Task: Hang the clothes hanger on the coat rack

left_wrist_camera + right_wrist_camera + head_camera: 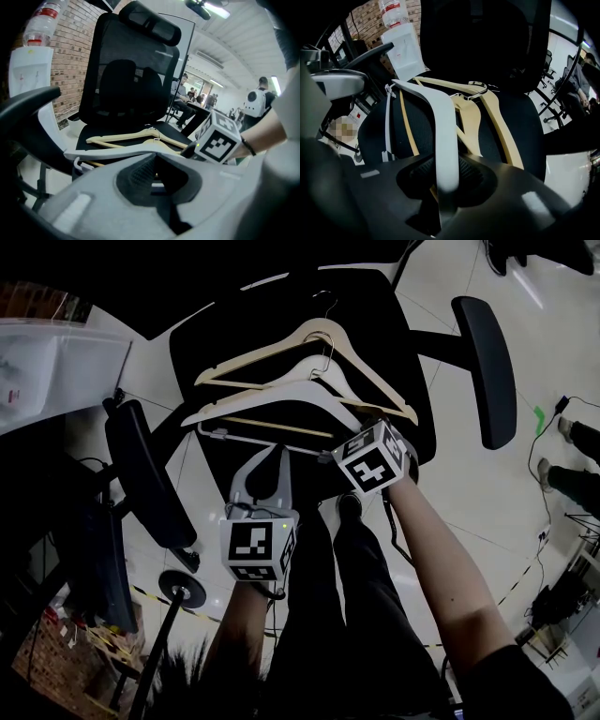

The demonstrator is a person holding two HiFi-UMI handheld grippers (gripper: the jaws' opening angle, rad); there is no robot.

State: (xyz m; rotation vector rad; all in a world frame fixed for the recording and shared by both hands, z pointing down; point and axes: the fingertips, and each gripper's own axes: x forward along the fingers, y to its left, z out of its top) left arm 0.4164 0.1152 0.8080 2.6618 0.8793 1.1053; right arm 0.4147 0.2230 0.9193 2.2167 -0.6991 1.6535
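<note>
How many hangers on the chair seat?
3: wooden hanger nearest the backrest; second wooden one, mostly covered; white hanger on top, between the right gripper's jaws. Others may hide underneath.

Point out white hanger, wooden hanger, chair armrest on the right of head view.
white hanger (pixel 244 401): head view, picture-left arm.
wooden hanger (pixel 253 353): head view, picture-left arm.
armrest (pixel 485 371): head view, pad middle.

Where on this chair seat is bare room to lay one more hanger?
In the head view, bare seat shows at the right, between the wooden hanger and the armrest, and a narrower strip at the left edge. The middle is crowded: stacked hangers, the right gripper around the white hanger, the left gripper at the front.
</note>
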